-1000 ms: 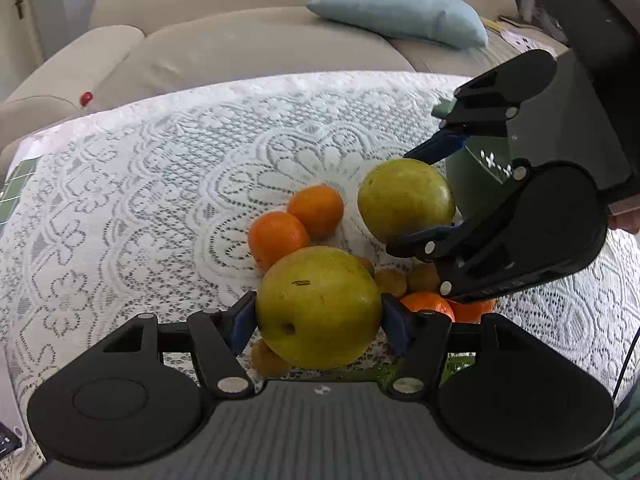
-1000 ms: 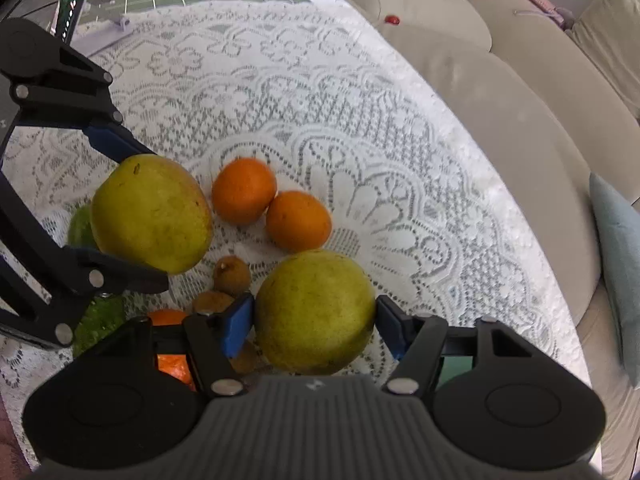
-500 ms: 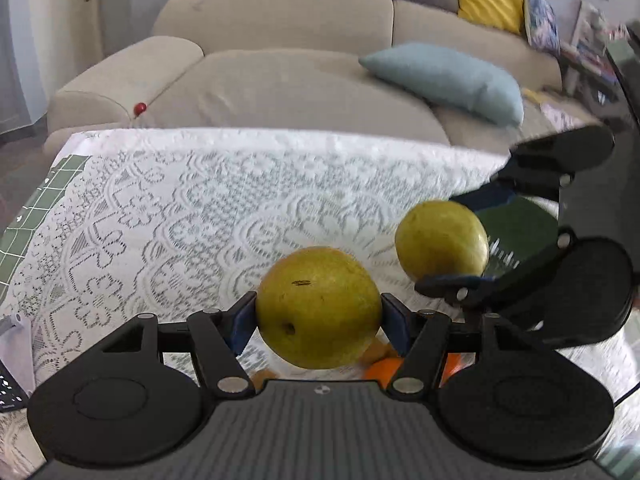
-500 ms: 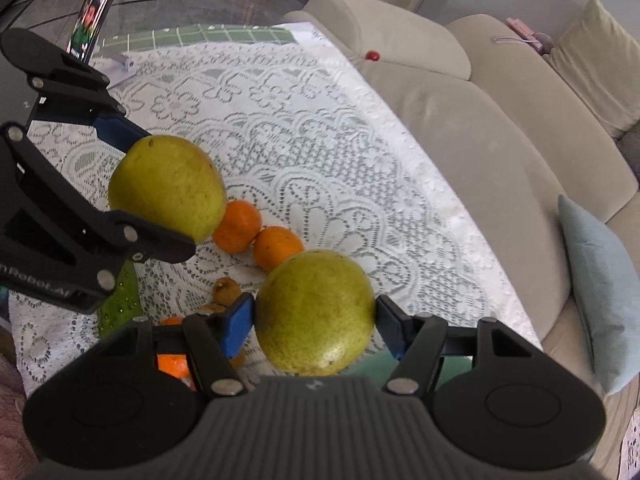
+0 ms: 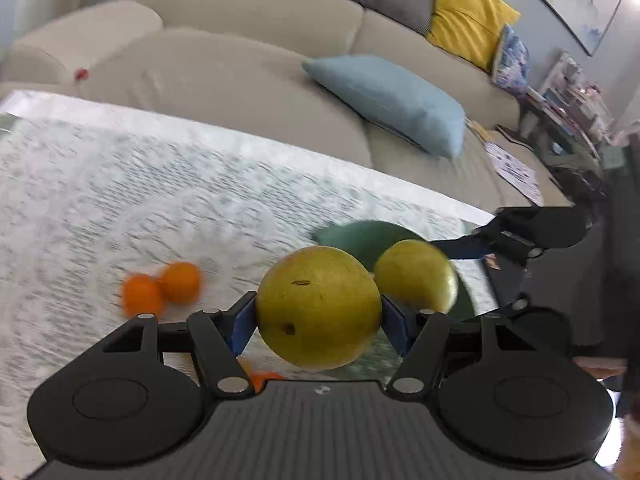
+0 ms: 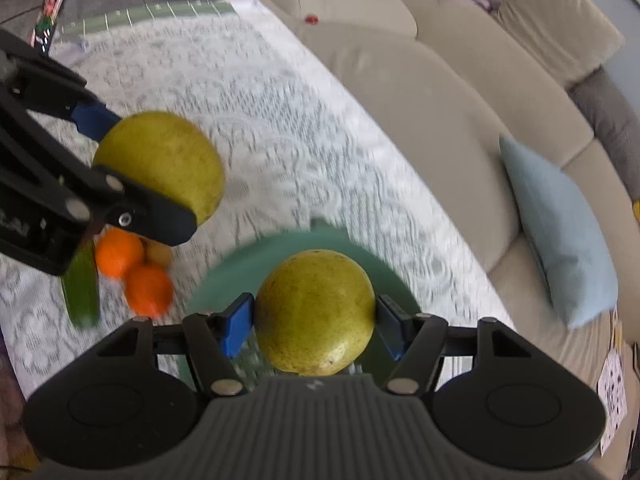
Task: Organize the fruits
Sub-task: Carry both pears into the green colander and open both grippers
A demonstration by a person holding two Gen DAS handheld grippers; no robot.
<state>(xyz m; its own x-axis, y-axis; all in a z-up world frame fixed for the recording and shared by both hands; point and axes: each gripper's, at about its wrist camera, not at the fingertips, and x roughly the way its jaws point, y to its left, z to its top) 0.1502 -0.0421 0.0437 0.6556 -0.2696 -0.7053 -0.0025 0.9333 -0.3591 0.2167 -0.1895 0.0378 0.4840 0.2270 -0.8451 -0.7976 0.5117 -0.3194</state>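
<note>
Lace-covered worktop (image 6: 280, 92) before beige sofa (image 6: 420, 92). Left tool (image 5: 319, 316) clamps yellow-green pear (image 5: 318, 306); right tool (image 6: 315, 320) clamps second pear (image 6: 316, 312) over teal plate (image 6: 240, 268), lower centre. Carry step; next, likely lower and release onto plate.

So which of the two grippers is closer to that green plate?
The right. The right gripper, holding a pear, hangs directly over the green plate. The left gripper, with its own pear, is off to the plate's side, above the oranges.

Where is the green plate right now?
The green plate sits on the lace tablecloth near the sofa side, right under the pear in the right gripper, with the oranges to its left in the right wrist view.
</note>
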